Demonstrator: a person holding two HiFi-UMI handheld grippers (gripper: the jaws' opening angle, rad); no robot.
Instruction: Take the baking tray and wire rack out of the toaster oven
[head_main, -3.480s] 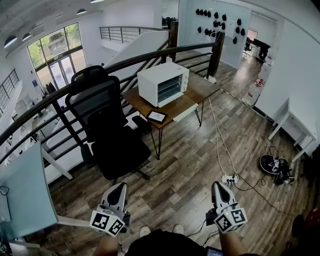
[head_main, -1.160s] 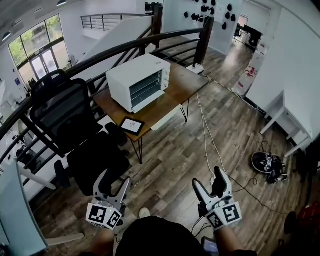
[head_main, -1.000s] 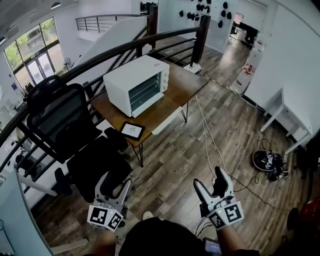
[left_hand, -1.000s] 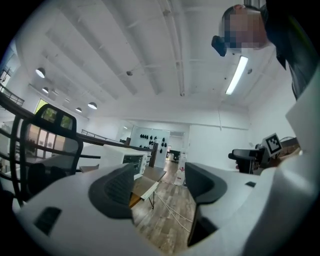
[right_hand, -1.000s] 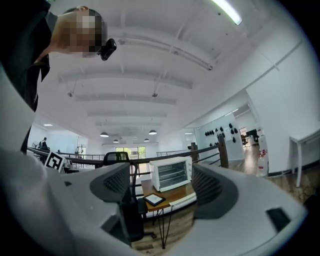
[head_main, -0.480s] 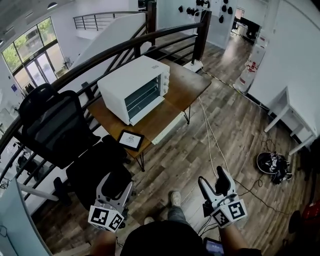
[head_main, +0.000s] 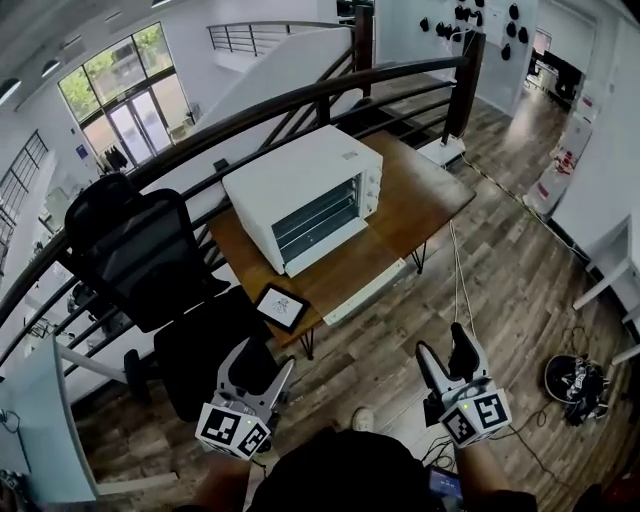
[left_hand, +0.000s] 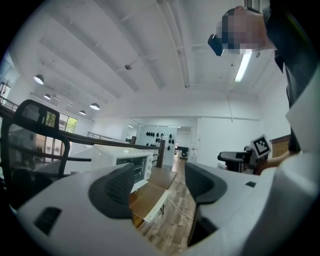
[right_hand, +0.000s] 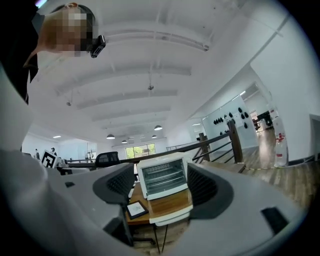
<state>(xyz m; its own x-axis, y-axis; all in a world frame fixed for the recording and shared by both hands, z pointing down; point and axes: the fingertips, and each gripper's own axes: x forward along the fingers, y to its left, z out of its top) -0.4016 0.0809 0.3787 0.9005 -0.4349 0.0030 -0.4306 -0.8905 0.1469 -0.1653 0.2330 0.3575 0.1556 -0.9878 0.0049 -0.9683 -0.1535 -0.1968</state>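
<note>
A white toaster oven (head_main: 305, 195) stands on a wooden table (head_main: 410, 205) with its glass door shut. Rack wires show through the glass (right_hand: 162, 176); I cannot make out the baking tray. Both grippers hang well short of the table, over the wood floor. My left gripper (head_main: 260, 365) is open and empty, and the oven (left_hand: 125, 162) shows past its left jaw. My right gripper (head_main: 445, 350) is open too; its jaws have just been closing a little with nothing between them. The oven is framed between them in the right gripper view.
A tablet (head_main: 281, 306) lies on the table's near corner. A black office chair (head_main: 140, 255) stands left of the table, just ahead of my left gripper. A dark curved railing (head_main: 250, 115) runs behind the table. A cable (head_main: 458, 280) trails over the floor at the right.
Both grippers have come forward toward the table, and the oven now looks larger and nearer. Neither gripper has taken hold of anything.
</note>
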